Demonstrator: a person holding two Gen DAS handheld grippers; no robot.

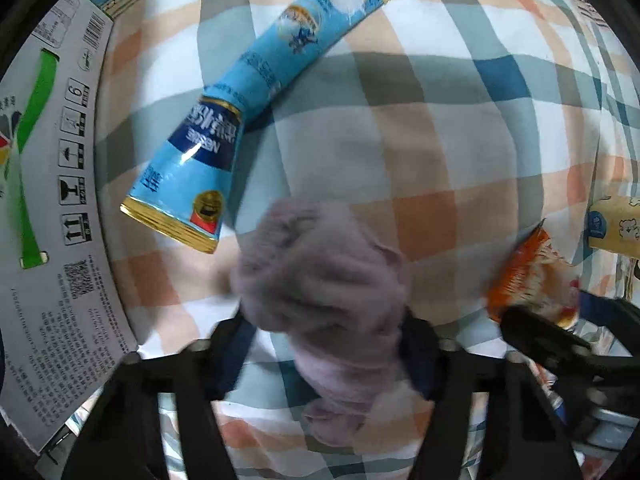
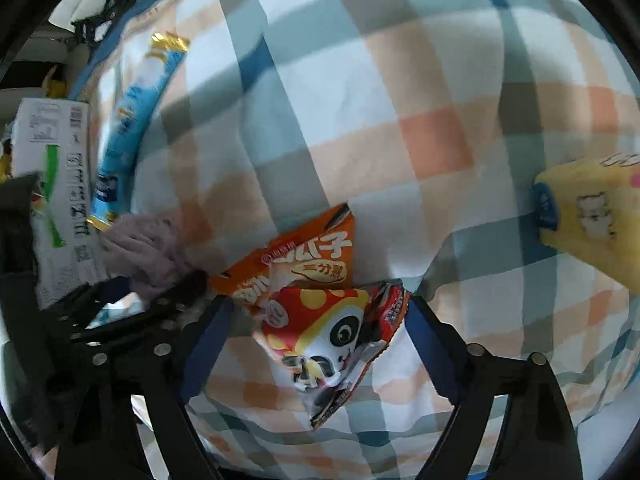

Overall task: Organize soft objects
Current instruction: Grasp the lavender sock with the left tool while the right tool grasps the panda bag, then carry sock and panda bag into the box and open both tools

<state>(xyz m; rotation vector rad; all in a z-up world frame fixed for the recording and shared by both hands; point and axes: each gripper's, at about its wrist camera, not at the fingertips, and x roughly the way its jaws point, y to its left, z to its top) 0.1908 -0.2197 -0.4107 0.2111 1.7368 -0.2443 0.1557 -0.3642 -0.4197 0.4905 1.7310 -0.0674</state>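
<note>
My left gripper [image 1: 326, 332] is shut on a rolled lilac fuzzy cloth [image 1: 320, 280] and holds it over the checked bedsheet [image 1: 440, 140]. The cloth also shows in the right wrist view [image 2: 148, 252], at the left. My right gripper [image 2: 320, 312] is shut on an orange and red snack packet with a panda [image 2: 316, 320]. That packet shows at the right of the left wrist view [image 1: 528, 276]. A long blue pouch strip with gold ends [image 1: 256, 92] lies on the sheet ahead of the left gripper, and shows in the right wrist view [image 2: 132, 120].
A white cardboard box with a green stripe [image 1: 60, 200] stands along the left, seen also in the right wrist view [image 2: 60, 184]. A yellow tissue pack [image 2: 592, 220] lies at the right, seen also in the left wrist view [image 1: 616, 228]. The sheet is rumpled.
</note>
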